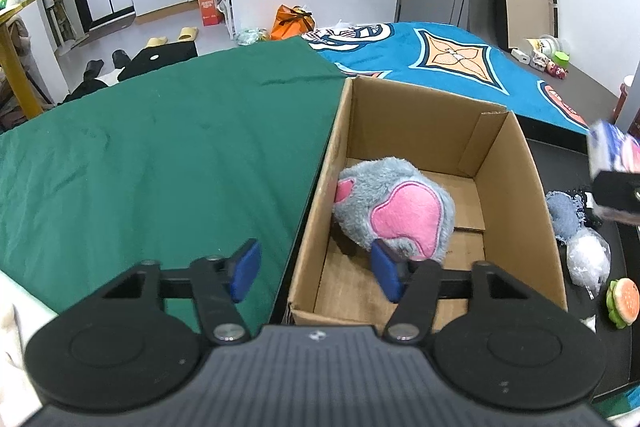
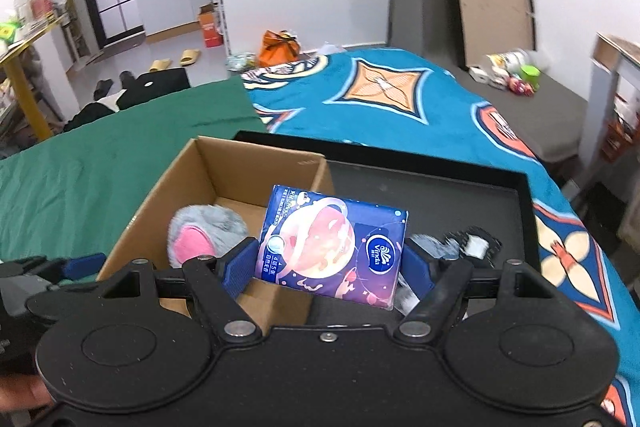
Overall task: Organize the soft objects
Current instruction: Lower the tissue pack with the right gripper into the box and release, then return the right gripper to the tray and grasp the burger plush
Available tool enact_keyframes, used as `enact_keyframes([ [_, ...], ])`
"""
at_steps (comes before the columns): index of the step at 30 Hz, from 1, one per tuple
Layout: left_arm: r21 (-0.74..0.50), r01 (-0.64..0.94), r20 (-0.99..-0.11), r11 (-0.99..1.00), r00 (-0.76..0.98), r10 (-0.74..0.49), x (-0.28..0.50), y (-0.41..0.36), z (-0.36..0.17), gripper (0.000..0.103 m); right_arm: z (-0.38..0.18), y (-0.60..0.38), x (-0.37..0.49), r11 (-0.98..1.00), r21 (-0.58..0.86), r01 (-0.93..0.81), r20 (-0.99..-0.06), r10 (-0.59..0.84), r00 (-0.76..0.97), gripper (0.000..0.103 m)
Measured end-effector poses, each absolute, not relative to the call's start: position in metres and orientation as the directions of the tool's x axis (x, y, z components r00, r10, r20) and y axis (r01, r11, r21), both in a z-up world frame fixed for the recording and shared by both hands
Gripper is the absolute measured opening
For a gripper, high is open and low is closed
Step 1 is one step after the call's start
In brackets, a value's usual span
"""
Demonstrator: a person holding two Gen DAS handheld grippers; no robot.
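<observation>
A grey and pink plush toy [image 1: 394, 205] lies inside an open cardboard box [image 1: 524, 163]; it also shows in the right wrist view [image 2: 204, 235] inside the box [image 2: 224, 163]. My left gripper [image 1: 316, 273] is open and empty, straddling the box's near left wall. My right gripper [image 2: 332, 267] is shut on a blue tissue pack [image 2: 332, 247], held above the box's right wall. The pack and right gripper show at the right edge of the left wrist view [image 1: 614, 151].
The box stands in a black tray [image 2: 516, 187] on a bed with a green cloth [image 1: 160, 155] and a blue patterned blanket [image 2: 400, 107]. A blue cloth [image 1: 564, 215], a white wrapped ball [image 1: 588, 259] and a burger toy [image 1: 622, 301] lie right of the box.
</observation>
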State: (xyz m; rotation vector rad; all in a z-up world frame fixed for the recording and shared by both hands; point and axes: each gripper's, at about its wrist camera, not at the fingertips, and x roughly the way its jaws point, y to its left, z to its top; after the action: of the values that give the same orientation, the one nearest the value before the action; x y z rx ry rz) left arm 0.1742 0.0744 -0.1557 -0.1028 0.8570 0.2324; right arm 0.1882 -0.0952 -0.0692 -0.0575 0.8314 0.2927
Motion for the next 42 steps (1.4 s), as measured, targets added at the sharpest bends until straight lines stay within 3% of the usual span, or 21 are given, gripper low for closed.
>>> enact_keyframes([
  [5, -0.017, -0.263, -0.766, 0.965, 0.624, 0.156, 0.176, 0.077, -0.160, 0.029, -0.070, -0.078, 0.196, 0.947, 0.058, -0.317, -0.734, 0.255, 0.629, 0.074],
  [14, -0.052, -0.288, -0.774, 0.956, 0.617, 0.144, 0.177, 0.084, -0.164, 0.016, -0.070, -0.052, 0.205, 0.914, 0.014, -0.406, -0.725, 0.289, 0.626, 0.074],
  [19, -0.079, -0.301, -0.777, 0.950, 0.616, 0.130, 0.177, 0.090, -0.165, 0.015, -0.068, -0.041, 0.211, 0.902, 0.018, -0.431, -0.713, 0.314, 0.626, 0.076],
  [22, -0.089, -0.306, -0.780, 0.948, 0.614, 0.125, 0.177, 0.093, -0.166, 0.015, -0.069, -0.040, 0.213, 0.903, 0.000, -0.429, -0.711, 0.302, 0.636, 0.087],
  [25, -0.090, -0.305, -0.782, 0.948, 0.611, 0.122, 0.178, 0.092, -0.166, 0.015, -0.071, -0.045, 0.214, 0.911, -0.002, -0.413, -0.718, 0.286, 0.635, 0.088],
  [29, -0.089, -0.302, -0.785, 0.949, 0.608, 0.120, 0.179, 0.091, -0.165, 0.015, -0.073, -0.057, 0.210, 0.923, -0.003, -0.385, -0.725, 0.263, 0.636, 0.098],
  [42, -0.052, -0.286, -0.788, 0.957, 0.601, 0.137, 0.181, 0.081, -0.163, 0.019, -0.087, -0.096, 0.188, 0.959, 0.026, -0.281, -0.755, 0.203, 0.623, 0.103],
])
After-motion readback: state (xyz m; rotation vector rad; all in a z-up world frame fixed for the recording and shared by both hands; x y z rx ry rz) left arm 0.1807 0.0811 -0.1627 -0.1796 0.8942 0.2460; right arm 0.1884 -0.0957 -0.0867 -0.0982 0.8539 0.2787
